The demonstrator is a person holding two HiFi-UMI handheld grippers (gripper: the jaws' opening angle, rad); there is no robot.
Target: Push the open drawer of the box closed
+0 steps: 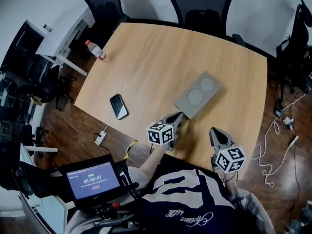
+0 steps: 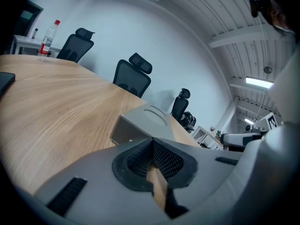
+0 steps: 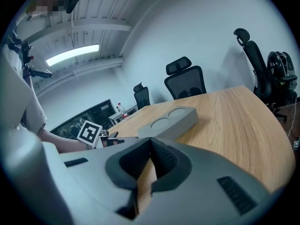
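Observation:
A flat grey box with two round recesses in its lid lies on the wooden table, a little right of centre. My left gripper is shut and empty, with its tips at the box's near end. In the left gripper view the left gripper points at the box's pale near face, close in front. Whether that face stands out from the box I cannot tell. My right gripper is also shut and empty, near the table's front edge, apart from the box.
A black phone lies on the table's left part and a water bottle stands at its far left corner. Office chairs ring the far side. A timer screen sits by the person's lap. Cables trail on the floor at right.

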